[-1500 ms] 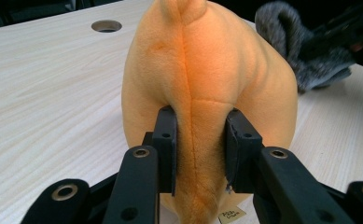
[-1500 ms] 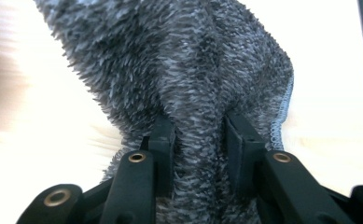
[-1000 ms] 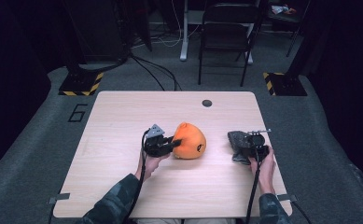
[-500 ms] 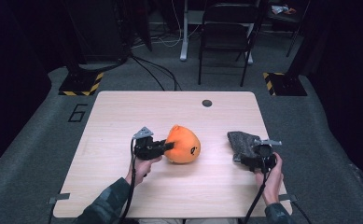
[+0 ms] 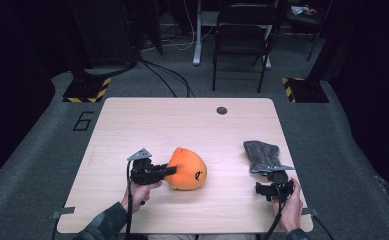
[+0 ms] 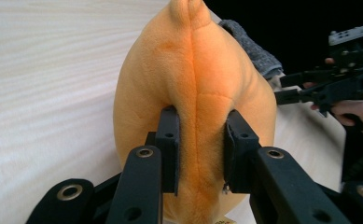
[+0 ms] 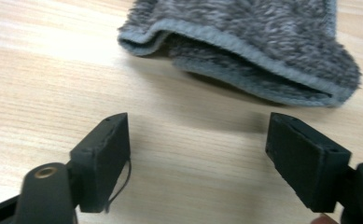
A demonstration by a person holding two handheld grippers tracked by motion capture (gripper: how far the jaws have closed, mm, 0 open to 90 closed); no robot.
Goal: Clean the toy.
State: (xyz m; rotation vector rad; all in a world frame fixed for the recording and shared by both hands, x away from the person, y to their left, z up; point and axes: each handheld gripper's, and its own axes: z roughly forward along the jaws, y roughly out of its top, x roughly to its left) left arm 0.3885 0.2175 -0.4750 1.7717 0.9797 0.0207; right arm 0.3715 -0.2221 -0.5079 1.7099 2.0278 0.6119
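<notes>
At the wooden table (image 5: 132, 125), we see the left gripper (image 5: 168, 171) clamped on an orange plush toy (image 5: 188, 170), its two black pads (image 6: 169, 140) pinching a fold of fabric along the toy's seam. The toy lies directly ahead of that gripper, resting on the tabletop. To the far side, the right gripper (image 5: 271, 175) sits low over the wood with its jaws spread wide, having just been opening, and nothing between them. A grey fuzzy cloth (image 7: 263, 42) lies just ahead of its open jaws, apart from both pads and flat on the table.
</notes>
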